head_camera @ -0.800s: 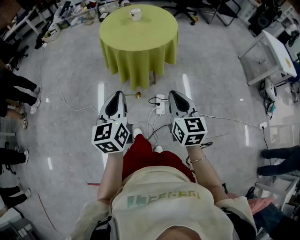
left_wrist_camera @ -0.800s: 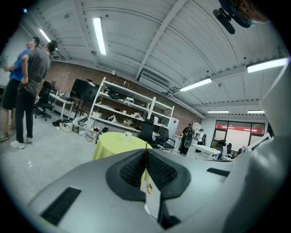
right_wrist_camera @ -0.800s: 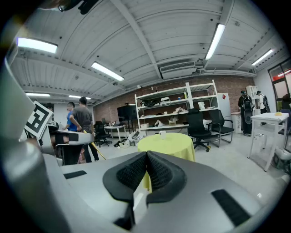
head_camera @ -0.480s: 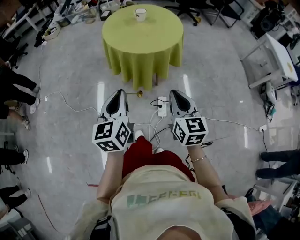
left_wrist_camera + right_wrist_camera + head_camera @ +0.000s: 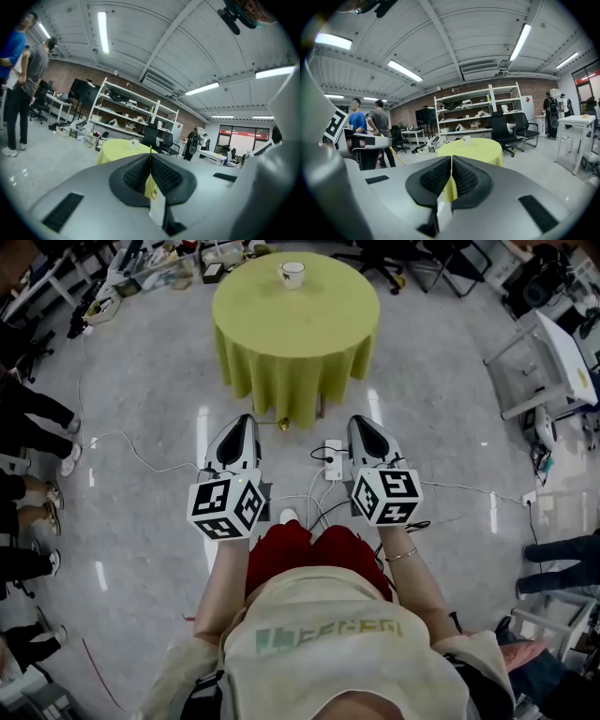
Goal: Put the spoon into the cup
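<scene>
- Left gripper [image 5: 246,420]: pale grey shell that narrows to a rounded nose, with a black inset on top.
- Right gripper [image 5: 362,420]: the same grey shell and black inset.
- Left cube [image 5: 227,508] and right cube [image 5: 386,496]: white, with black square markers on each face.
- Pads [image 5: 136,176]: black and finely ribbed, in a black surround.
- Top [image 5: 328,615]: loose, cream, with green print on the chest.
- Red garment [image 5: 300,554] below the top.
- Thin bracelet [image 5: 401,557] on the right wrist.
- White shoe [image 5: 289,517].

left tool [image 5: 246,418] + right tool [image 5: 362,421]: 2 | spoon [image 5: 153,194]: 1 | cup [image 5: 292,275]: 1 | table [image 5: 295,329]: 1
</scene>
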The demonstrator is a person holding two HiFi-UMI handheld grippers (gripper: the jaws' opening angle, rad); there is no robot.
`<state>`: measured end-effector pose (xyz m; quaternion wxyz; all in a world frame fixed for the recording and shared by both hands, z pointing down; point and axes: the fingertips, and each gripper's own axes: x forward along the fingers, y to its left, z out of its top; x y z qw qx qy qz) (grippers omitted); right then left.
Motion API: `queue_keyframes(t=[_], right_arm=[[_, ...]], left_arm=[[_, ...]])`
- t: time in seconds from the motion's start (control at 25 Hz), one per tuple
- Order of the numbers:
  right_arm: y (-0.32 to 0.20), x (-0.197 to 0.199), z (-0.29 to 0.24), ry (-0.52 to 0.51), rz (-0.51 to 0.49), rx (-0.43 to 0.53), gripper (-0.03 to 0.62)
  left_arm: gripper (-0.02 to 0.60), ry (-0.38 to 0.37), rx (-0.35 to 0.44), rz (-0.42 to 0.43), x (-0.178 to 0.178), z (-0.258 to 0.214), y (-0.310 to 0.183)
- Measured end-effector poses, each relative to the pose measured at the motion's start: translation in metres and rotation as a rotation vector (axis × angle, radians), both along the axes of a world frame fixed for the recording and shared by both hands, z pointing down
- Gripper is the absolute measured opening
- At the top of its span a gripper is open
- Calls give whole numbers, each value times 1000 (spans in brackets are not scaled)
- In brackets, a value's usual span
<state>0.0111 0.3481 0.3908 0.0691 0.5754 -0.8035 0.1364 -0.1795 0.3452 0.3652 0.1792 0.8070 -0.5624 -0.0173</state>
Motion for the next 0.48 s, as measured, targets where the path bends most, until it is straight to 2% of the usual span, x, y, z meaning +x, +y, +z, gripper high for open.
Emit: queue_keyframes(t=[0.32, 0.48], right_arm=[[-11, 0, 5, 13, 44, -26, 37], [-21, 7, 3, 24, 49, -26, 37]], left_arm=[[25, 21, -17, 1, -13, 6, -16], [25, 27, -17, 1, -8, 6, -30]])
